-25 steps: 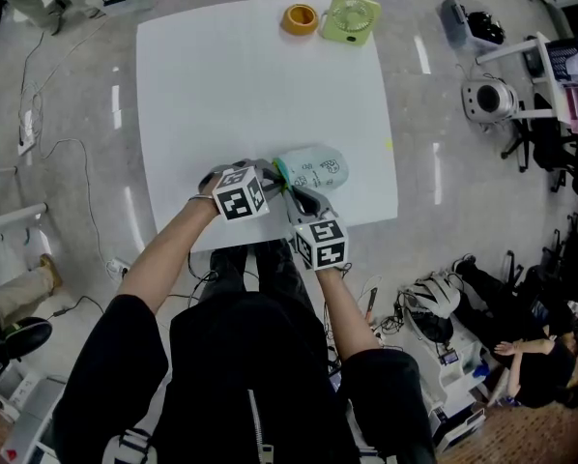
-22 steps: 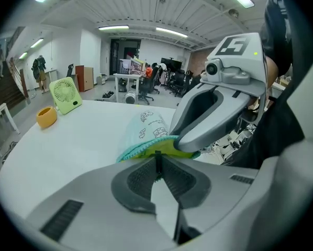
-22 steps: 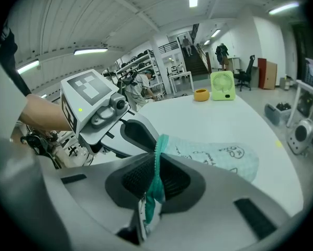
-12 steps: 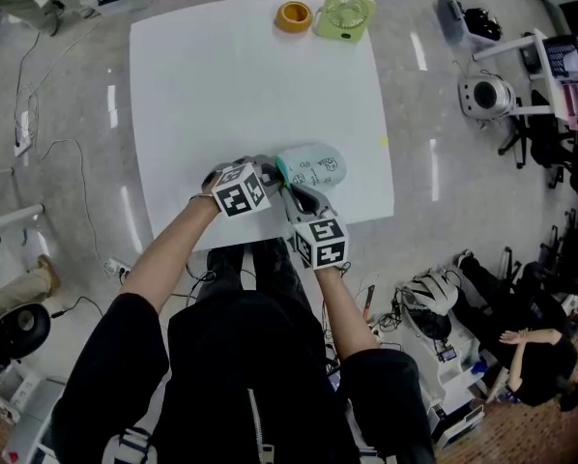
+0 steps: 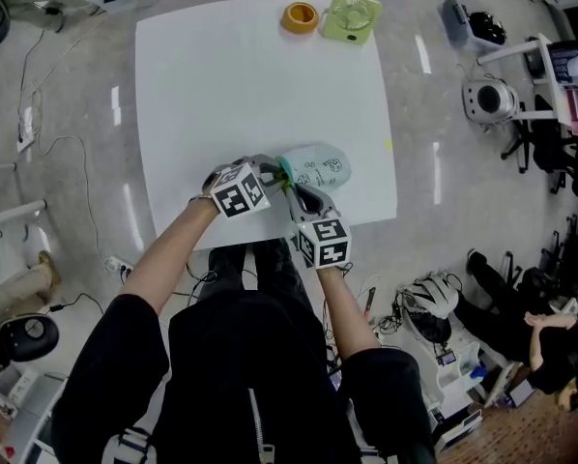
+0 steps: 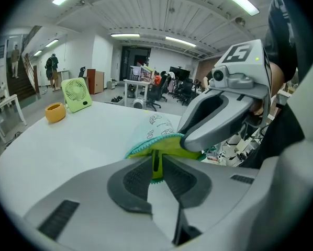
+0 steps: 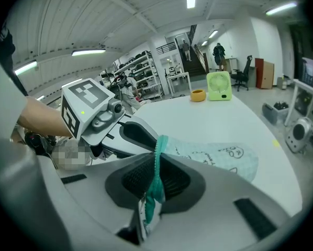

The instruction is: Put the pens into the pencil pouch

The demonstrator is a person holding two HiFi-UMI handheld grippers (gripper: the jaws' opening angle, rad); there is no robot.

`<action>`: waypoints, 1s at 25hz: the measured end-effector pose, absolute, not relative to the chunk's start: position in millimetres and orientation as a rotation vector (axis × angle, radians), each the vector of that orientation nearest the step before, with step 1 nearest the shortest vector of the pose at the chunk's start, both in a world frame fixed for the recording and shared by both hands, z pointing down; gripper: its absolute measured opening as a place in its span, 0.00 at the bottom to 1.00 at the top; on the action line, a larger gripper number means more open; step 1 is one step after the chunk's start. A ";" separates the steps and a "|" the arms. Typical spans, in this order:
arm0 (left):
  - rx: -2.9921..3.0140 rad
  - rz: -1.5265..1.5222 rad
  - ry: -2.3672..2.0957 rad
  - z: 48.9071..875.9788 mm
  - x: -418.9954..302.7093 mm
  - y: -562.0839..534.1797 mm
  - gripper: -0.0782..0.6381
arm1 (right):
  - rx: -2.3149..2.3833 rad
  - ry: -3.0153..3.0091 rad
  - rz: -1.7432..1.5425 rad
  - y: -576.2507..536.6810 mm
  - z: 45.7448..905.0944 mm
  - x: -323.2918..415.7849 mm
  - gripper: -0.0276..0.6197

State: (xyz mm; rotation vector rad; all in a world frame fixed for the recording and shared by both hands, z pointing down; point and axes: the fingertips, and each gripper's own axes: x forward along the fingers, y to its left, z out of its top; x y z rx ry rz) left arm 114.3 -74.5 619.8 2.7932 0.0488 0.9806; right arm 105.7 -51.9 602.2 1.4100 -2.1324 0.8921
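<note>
Desk: a white square top (image 5: 231, 95), mostly bare.
Pencil pouch: the pencil pouch (image 5: 318, 168) is pale cloth printed with small drawings and has a teal zip edge. It lies close to the desk's near edge, a little right of that edge's middle. Its rounded closed end points toward the right edge and its mouth is turned toward the two grippers.
Left gripper: the left gripper (image 6: 156, 164) comes in from the left side of the mouth. Its jaws are pressed together on a narrow lime-green piece at the pouch's rim. This looks like the zip pull, though it could be a fold of the lime lining.
Right gripper: the right gripper (image 7: 155, 178) comes in from the near edge. Its jaws are closed on the teal zip edge, and a strip of that edge hangs down between the pads.
Grippers together: the two tips sit just beside each other at the mouth, each pinching its own part of the rim.
Pouch contents: the inside cannot be made out in any view.
Fan: a small light-green fan (image 5: 349, 17) stands at the far edge, near the far right corner.
Tape roll: an orange tape roll (image 5: 300, 17) lies just left of the fan, not touching it.
</note>
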 end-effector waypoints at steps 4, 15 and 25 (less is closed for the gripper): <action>2.788 0.969 0.016 614.7 104.7 -76.2 0.19 | 1.419 -2.124 0.894 -52.8 604.5 109.9 0.10; 2.645 0.810 -0.267 605.9 47.6 -93.8 0.19 | 1.444 -2.033 0.943 -61.5 630.2 116.8 0.10; 2.571 0.761 -0.443 599.1 -12.6 -73.5 0.19 | 1.337 -1.910 0.876 -60.8 675.3 103.4 0.11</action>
